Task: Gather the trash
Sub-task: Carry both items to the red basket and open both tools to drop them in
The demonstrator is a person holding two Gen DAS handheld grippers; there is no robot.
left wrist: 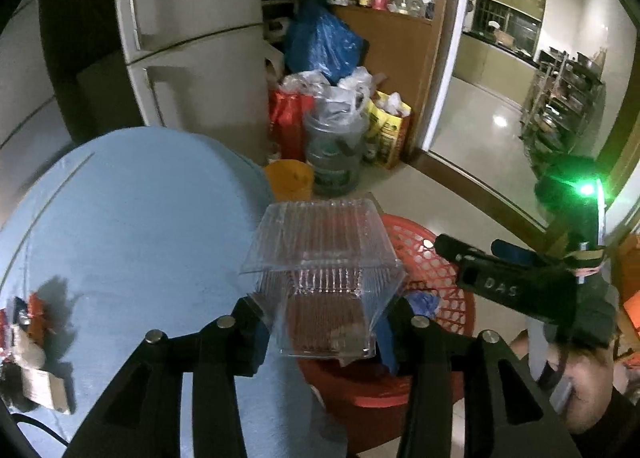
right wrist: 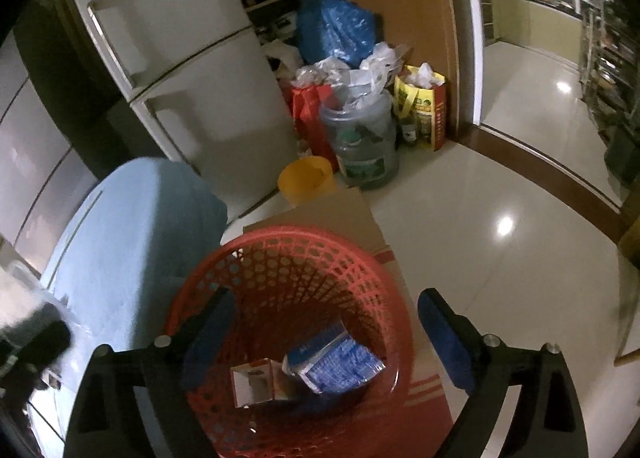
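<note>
Left gripper (left wrist: 326, 318) has its jaws clamped on the clear plastic container (left wrist: 324, 278), up over the red basket (right wrist: 280, 258); right gripper (right wrist: 326, 338) hangs wide open, empty, above 2 cartons inside.

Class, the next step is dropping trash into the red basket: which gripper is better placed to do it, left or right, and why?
Left. The left gripper is shut on the clear plastic container, held beside the red basket. The right gripper hangs open and empty over the basket.
</note>
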